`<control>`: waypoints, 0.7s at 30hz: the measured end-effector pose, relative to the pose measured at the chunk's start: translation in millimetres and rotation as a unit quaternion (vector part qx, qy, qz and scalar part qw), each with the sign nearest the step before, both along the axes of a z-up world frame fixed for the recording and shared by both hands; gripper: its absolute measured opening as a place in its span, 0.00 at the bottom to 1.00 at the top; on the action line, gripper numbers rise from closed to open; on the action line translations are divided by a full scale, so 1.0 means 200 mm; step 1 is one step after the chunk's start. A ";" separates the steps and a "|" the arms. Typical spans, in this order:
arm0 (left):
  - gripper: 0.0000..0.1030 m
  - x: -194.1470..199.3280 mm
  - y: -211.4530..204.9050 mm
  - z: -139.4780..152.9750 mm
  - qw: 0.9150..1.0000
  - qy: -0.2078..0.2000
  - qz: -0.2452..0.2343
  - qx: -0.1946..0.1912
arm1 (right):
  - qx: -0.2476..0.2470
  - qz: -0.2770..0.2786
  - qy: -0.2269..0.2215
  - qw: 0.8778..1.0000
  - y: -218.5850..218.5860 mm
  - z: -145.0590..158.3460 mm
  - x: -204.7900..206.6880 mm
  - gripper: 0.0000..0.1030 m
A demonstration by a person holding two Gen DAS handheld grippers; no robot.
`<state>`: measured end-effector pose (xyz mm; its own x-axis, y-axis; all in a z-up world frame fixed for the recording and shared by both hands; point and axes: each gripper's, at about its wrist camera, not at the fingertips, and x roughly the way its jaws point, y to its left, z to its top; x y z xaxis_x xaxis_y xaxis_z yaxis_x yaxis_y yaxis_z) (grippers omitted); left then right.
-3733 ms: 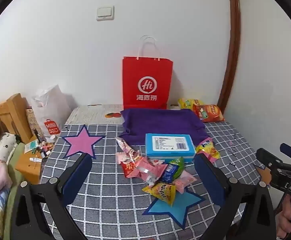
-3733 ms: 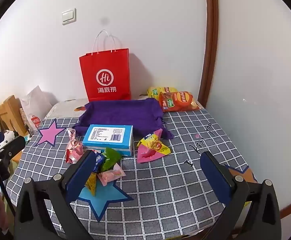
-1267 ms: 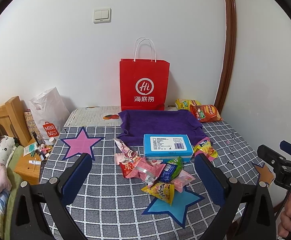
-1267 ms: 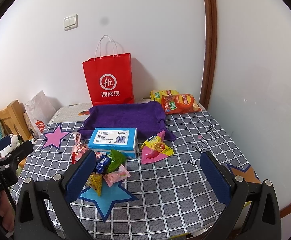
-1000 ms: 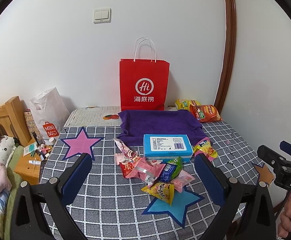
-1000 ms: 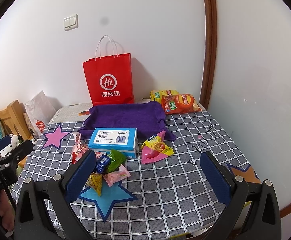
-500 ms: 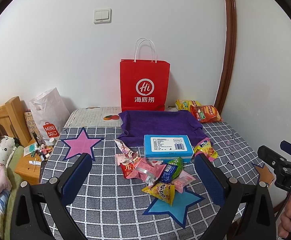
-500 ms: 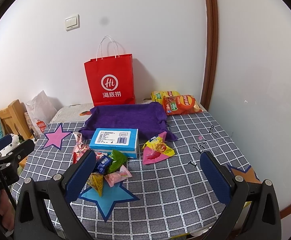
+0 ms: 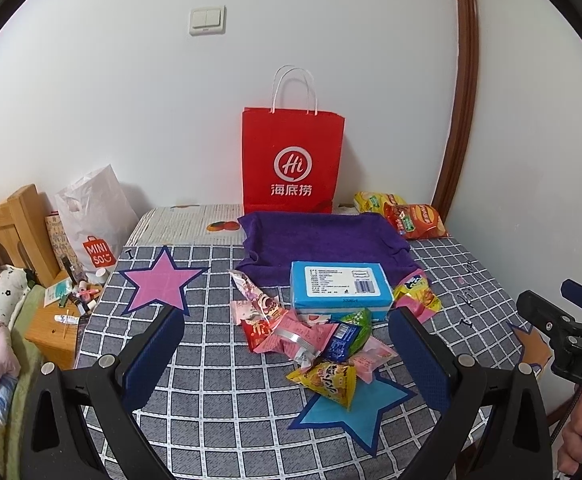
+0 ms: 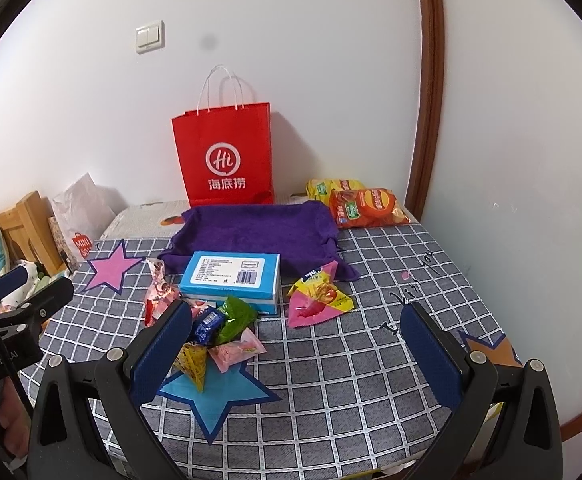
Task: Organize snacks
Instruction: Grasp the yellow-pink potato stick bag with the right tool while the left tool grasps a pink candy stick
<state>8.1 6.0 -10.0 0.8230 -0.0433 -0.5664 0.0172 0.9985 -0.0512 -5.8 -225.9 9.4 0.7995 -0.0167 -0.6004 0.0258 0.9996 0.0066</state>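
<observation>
Blue-padded, both the left gripper (image 9: 287,356) and right gripper (image 10: 295,344) hang spread wide and empty above the table (image 10: 371,360), where snacks (image 9: 319,340) (a loose heap) lie before a blue box (image 9: 341,290).

Snack packets (image 9: 315,340) lie heaped between the spread fingers (image 9: 153,354), a blue box (image 9: 341,290) just beyond them.
</observation>
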 end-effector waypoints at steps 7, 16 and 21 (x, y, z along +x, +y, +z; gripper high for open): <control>1.00 0.09 0.04 -0.11 1.000 0.028 0.008 -0.005 | 0.007 -0.006 0.022 1.000 -0.02 -0.09 0.08 1.00; 1.00 0.22 0.12 -0.20 0.998 0.057 0.017 -0.017 | -0.006 -0.005 0.045 0.999 -0.01 -0.17 0.22 1.00; 0.99 0.31 0.20 -0.25 0.996 0.074 0.026 -0.029 | -0.019 -0.017 0.060 0.998 -0.03 -0.21 0.31 1.00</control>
